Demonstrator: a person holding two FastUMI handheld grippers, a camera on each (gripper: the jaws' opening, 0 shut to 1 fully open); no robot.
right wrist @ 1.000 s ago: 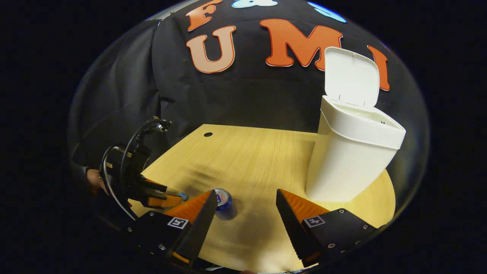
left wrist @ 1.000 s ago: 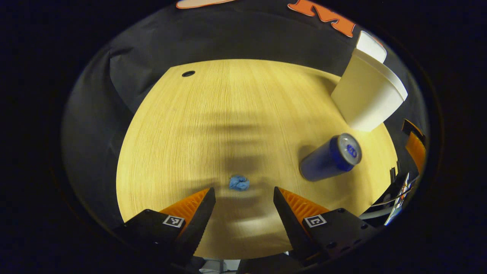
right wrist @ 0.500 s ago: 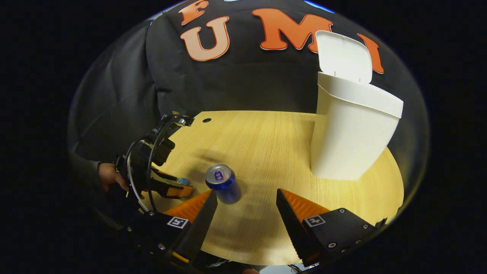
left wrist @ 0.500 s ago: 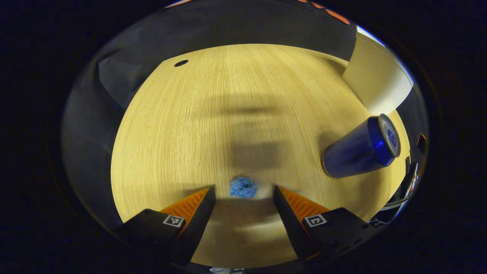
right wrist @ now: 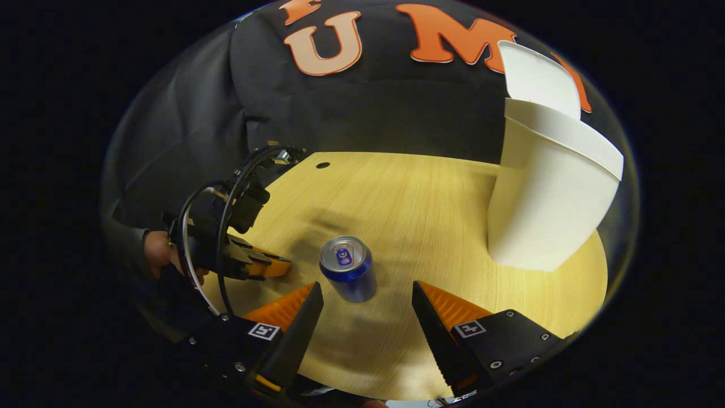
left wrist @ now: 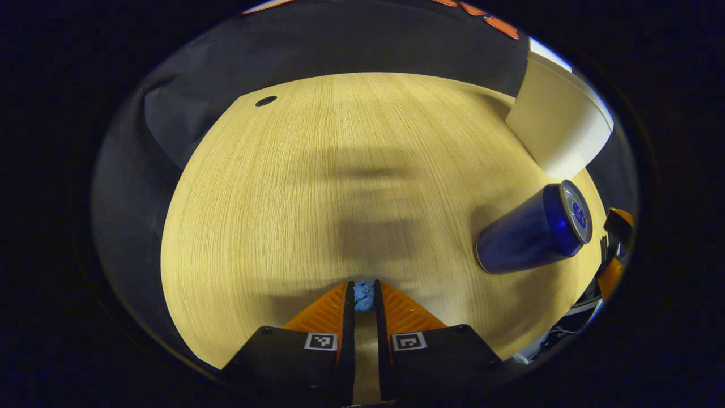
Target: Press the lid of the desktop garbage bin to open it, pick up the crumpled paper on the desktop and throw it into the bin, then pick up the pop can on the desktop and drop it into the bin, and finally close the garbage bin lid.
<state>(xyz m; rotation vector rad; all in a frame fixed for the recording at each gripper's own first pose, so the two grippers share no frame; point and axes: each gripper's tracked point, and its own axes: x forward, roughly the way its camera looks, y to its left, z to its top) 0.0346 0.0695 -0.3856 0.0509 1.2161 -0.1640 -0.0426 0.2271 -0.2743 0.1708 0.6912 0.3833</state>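
Observation:
A small crumpled blue paper [left wrist: 363, 295] lies low on the wooden desktop [left wrist: 317, 187], and my left gripper [left wrist: 363, 300] is shut on it, both fingers pressing its sides. In the right gripper view the same gripper [right wrist: 281, 264] sits low over the desk at the left, held by a hand [right wrist: 156, 255]. The blue pop can [left wrist: 532, 229] stands upright to its right. My right gripper [right wrist: 368, 300] is open, hovering just short of the can [right wrist: 346, 275]. The white bin [right wrist: 546, 201] stands at the right with its lid [right wrist: 535, 79] up.
A small round hole [right wrist: 323, 165] marks the desk's far left corner. The desk's rounded front edge runs below both grippers. Black cloth hangs behind the desk. The bin's side [left wrist: 558, 127] also appears at the upper right of the left gripper view.
My left gripper went from open around the paper to shut on it. My right gripper moved closer to the can, which now sits nearer between its fingers.

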